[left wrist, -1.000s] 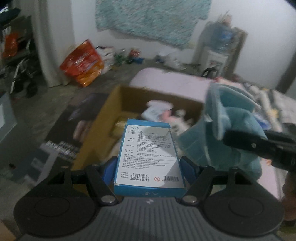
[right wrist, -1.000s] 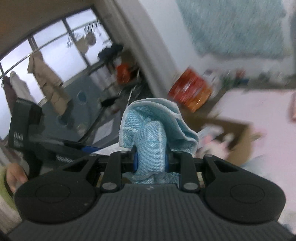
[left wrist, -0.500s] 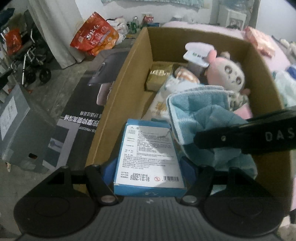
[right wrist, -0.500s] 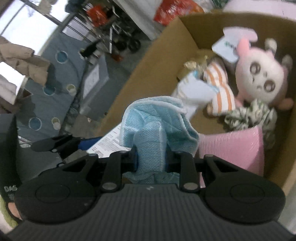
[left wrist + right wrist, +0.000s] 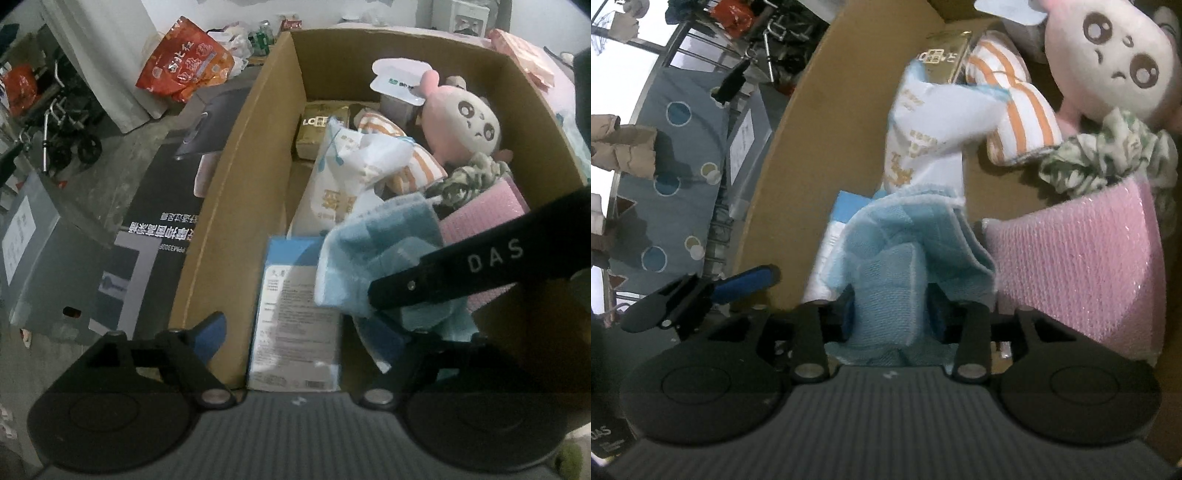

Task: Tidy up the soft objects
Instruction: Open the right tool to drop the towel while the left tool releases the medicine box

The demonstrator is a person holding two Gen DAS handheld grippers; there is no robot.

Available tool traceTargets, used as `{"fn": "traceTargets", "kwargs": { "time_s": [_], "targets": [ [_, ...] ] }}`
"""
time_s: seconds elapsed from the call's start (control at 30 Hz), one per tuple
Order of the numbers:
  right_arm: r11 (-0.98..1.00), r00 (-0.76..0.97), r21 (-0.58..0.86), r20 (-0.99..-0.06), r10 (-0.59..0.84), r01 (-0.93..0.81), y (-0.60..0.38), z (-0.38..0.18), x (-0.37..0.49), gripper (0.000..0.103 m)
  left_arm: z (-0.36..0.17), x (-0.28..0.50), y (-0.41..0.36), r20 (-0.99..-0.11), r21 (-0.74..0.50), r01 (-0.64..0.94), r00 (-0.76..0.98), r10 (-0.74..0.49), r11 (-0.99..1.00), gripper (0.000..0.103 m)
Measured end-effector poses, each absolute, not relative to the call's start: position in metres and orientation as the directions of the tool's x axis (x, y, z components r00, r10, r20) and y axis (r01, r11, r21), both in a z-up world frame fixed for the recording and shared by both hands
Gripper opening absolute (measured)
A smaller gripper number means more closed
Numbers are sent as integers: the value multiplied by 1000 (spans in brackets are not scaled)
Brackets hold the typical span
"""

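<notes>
Cardboard box (image 5: 236, 192) holds plush toy (image 5: 467, 122), towel (image 5: 905, 251); both claws opening, left claw (image 5: 295, 332) off blue box (image 5: 295, 317).

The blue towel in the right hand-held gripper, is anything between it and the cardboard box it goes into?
Nothing visible: the blue towel already hangs inside the cardboard box, beside the pink bubble wrap, as the right hand-held gripper opens.

Both grippers now reach down into the cardboard box (image 5: 236, 206); the left gripper (image 5: 295, 332) is opening, freeing the blue-edged packet (image 5: 295, 317), while the right gripper (image 5: 892, 314) is opening around the blue cloth (image 5: 908, 251).
</notes>
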State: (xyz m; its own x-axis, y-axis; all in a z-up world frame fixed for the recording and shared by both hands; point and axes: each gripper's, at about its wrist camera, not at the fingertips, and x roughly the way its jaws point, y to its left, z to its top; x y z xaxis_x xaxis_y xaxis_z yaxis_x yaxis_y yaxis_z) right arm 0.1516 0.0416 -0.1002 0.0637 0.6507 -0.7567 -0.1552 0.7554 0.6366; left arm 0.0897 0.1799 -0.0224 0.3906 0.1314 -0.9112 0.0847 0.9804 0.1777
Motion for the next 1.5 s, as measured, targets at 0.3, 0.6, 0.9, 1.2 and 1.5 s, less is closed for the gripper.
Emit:
{"fn": "traceTargets", "kwargs": {
  "time_s": [0.3,0.6,0.9,1.2,1.5],
  "targets": [
    [753,70,640,-753,654,-153,33,-90,148,50,-9,84,180,-899,167,79,421,119,983,88],
    [733,7,664,-740,672,-152,23,-100,142,33,-9,84,177,-896,176,81,427,126,981,88],
    [670,86,725,-666,741,-162,-13,-61,144,48,-1,79,178,-893,145,66,439,101,987,88],
    [608,206,761,-573,794,-225,-59,-14,133,48,15,78,153,-878,80,103,479,21,991,88],
    [571,326,786,-490,809,-235,-138,7,83,48,-45,103,116,-964,-6,171,261,-51,985,64]
  ]
}}
